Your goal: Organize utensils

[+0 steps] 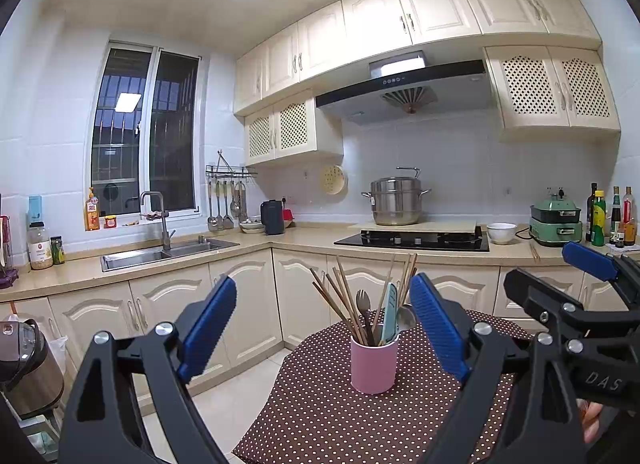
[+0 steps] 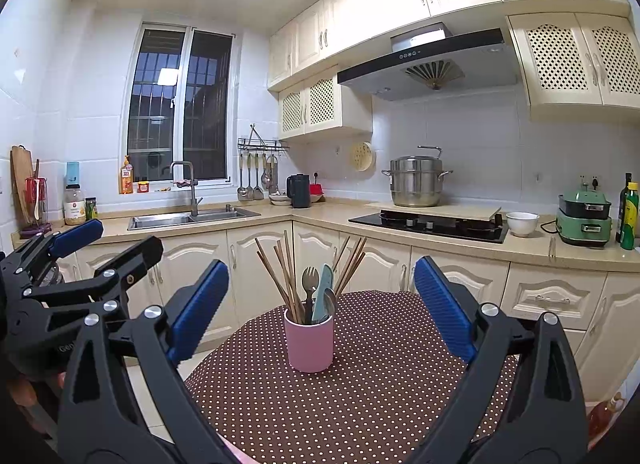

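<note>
A pink cup [image 1: 374,365] stands upright on a brown polka-dot table [image 1: 320,416]. It holds several wooden chopsticks [image 1: 340,300], a dark fork [image 1: 363,300], a metal spoon [image 1: 405,318] and a pale teal utensil [image 1: 389,312]. My left gripper [image 1: 324,328] is open and empty, held short of the cup. My right gripper [image 2: 320,308] is open and empty, also short of the cup [image 2: 310,344], and it shows at the right edge of the left wrist view [image 1: 560,272]. The left gripper shows at the left of the right wrist view [image 2: 108,240].
Cream cabinets and a counter run behind the table, with a sink [image 1: 168,252], a black hob [image 1: 412,240], a steel pot [image 1: 396,200], a white bowl [image 1: 501,233] and a green cooker [image 1: 556,224]. A rice cooker [image 1: 24,368] stands low at the left.
</note>
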Tool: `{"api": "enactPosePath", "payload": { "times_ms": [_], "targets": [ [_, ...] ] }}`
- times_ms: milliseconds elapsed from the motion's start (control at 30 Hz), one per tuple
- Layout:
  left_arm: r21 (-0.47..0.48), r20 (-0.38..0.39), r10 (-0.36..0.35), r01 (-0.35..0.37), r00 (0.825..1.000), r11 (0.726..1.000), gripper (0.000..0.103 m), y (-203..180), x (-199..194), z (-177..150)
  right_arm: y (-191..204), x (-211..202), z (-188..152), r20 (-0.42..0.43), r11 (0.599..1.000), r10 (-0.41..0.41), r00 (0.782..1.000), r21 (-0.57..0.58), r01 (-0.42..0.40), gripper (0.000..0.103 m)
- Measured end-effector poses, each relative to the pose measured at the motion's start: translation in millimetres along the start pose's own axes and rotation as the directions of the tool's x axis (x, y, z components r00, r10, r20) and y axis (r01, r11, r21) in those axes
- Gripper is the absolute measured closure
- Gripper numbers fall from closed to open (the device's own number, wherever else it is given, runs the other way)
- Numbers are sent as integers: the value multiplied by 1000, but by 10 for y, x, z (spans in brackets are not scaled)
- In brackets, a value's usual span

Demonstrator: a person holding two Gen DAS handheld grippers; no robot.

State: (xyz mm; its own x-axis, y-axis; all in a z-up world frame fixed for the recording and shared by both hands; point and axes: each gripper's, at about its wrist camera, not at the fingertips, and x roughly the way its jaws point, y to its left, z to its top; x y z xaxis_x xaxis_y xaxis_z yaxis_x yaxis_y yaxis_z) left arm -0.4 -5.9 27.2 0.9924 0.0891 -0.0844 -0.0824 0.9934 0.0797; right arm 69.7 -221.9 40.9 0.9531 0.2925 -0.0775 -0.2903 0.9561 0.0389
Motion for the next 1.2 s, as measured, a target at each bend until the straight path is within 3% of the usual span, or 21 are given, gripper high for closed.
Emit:
{"api": "enactPosePath", "payload": {
  "times_ms": [1200],
  "targets": [
    [2,-5,2,-2,1000,1000,16,9,27,-19,53,13,-25,-8,1000,-1,1000,6,1,10]
  ]
}}
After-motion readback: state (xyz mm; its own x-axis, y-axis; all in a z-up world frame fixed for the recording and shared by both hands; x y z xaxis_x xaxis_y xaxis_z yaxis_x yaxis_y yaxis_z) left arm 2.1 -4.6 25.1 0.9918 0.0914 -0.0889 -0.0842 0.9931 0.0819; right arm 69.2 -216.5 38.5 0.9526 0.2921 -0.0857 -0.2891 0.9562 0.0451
